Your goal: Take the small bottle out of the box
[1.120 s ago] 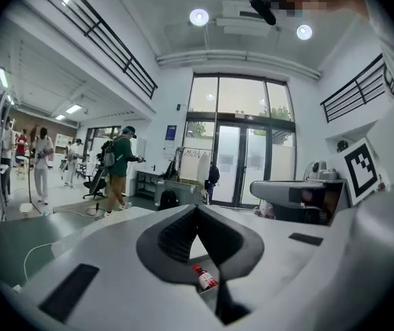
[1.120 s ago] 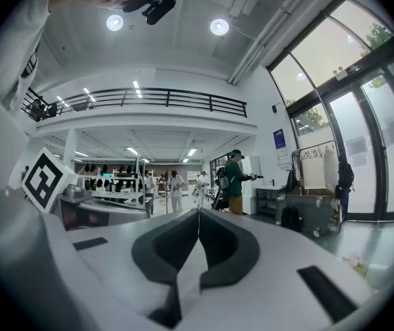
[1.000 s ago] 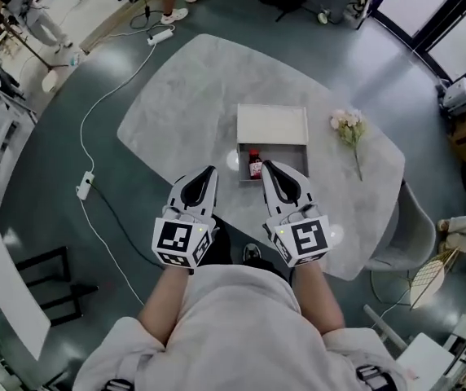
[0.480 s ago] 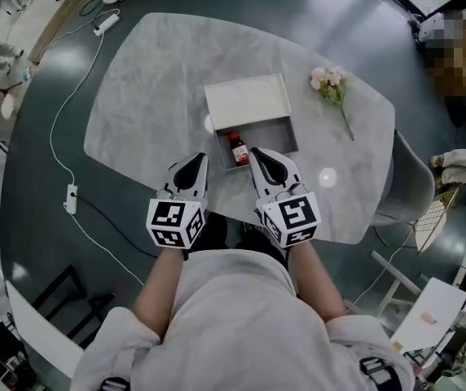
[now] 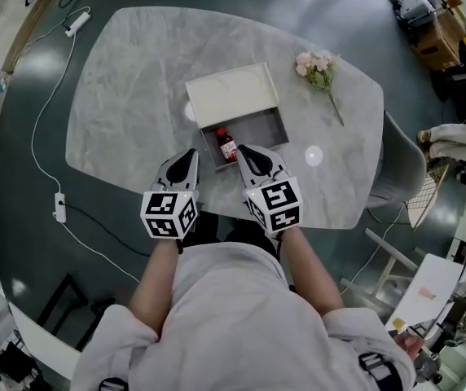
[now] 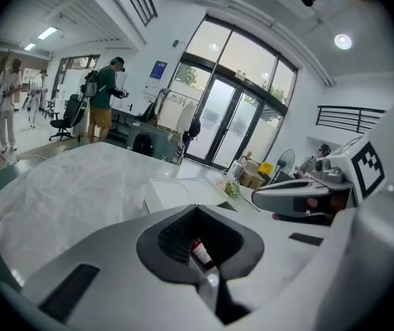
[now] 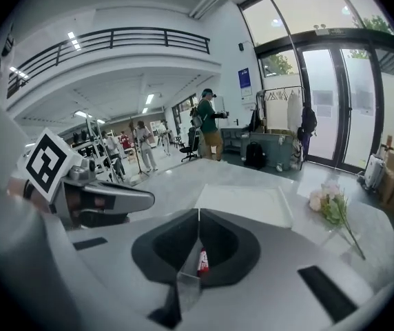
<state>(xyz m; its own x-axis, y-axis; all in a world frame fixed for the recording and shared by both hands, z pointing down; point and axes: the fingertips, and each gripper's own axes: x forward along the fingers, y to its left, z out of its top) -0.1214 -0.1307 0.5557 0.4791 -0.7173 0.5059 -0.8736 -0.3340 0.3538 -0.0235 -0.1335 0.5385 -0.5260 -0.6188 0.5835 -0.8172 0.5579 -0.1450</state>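
Peeking through the closed left tongs (image 6: 197, 207) and closed right tongs (image 7: 198, 212), the small bottle (image 6: 200, 252) lies half-hidden in the box (image 5: 257, 126).

A sprig of pale pink flowers (image 5: 316, 63) lies on the grey marble table (image 5: 127, 96), near its far right edge. A grey chair (image 5: 402, 168) stands at the table's right side. A white power strip (image 5: 59, 208) lies on the dark floor (image 5: 21, 251) to the left.

Right gripper (image 7: 198, 214), jaws together, small bottle (image 7: 202, 261) beyond
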